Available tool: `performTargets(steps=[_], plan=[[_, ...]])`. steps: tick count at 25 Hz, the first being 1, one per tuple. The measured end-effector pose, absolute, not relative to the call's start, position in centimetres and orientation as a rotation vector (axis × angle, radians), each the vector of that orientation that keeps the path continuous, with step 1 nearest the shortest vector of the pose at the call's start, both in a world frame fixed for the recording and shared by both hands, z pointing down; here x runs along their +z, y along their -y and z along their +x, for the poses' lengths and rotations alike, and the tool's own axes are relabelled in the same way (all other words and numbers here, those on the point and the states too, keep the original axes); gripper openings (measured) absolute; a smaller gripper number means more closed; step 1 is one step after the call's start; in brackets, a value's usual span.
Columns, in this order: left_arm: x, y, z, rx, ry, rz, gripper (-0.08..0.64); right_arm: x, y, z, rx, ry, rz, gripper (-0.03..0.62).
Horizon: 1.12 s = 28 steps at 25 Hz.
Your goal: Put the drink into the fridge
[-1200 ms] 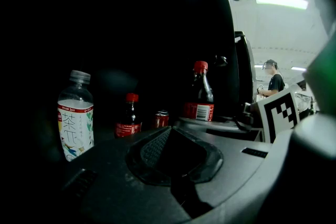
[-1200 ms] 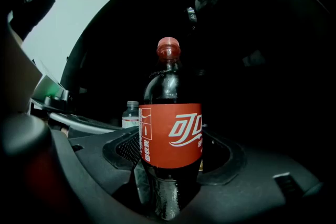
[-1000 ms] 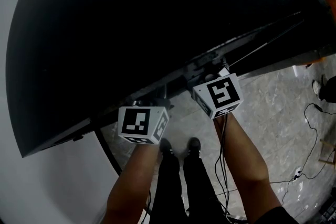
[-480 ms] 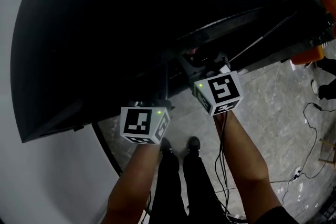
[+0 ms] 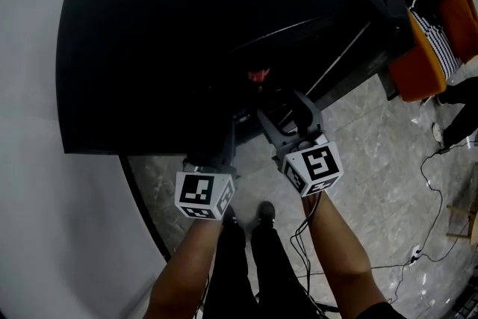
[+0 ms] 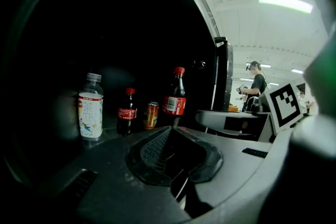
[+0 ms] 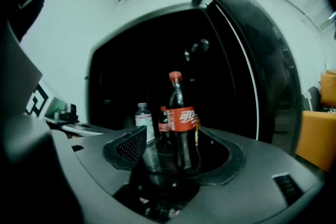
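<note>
Fridge (image 5: 149, 48): black, interior dark, fills most of the head view; its door (image 7: 268, 71) is swung open on the right, clear of the opening.
Floor (image 5: 373, 138): grey stone; thin cables (image 5: 441, 160) trail over it at the right.
Orange chair (image 5: 414, 67): beside the fridge's far corner; a seated person (image 5: 429, 0) in a striped top is on it.
Standing person (image 6: 257, 84): well apart, in the lit room beyond the door.
Right gripper (image 7: 172, 132): aimed into the fridge, jaws spread wide, pads not pressed on anything.
Left gripper (image 6: 169, 132): beside the right one, jaws drawn together, nothing between them.
Large cola bottle (image 7: 181, 123): red cap, upright on the fridge shelf (image 6: 113, 134), framed in the right gripper's gap just ahead of its tips.
Clear bottle (image 6: 91, 107): white label, upright, farthest left on the shelf.
Small cola bottle (image 6: 126, 112): between the clear bottle and the can.
Orange can (image 6: 151, 115): just beside the large cola bottle, on its left.
</note>
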<state>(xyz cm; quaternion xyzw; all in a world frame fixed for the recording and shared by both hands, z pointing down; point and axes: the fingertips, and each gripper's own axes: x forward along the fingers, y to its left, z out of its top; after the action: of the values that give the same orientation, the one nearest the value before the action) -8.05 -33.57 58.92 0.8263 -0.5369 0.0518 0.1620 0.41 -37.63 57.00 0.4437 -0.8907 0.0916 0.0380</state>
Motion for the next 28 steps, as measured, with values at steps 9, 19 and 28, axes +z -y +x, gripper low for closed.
performTargets(steps=[9,19,28], plan=[[51.3,21.9,-6.3,0.243,1.392,2.395,0.011,46.8,23.6,0.7,0.425,2.831,1.020,0.030],[39.0,7.4,-3.0,0.211,1.198,2.561,0.011,33.0,8.8,5.9,0.296,2.879,0.874,0.023],[29.3,-2.7,-4.1,-0.033,1.034,2.730,0.011,20.7,-2.6,7.1,0.015,2.875,1.046,0.023]])
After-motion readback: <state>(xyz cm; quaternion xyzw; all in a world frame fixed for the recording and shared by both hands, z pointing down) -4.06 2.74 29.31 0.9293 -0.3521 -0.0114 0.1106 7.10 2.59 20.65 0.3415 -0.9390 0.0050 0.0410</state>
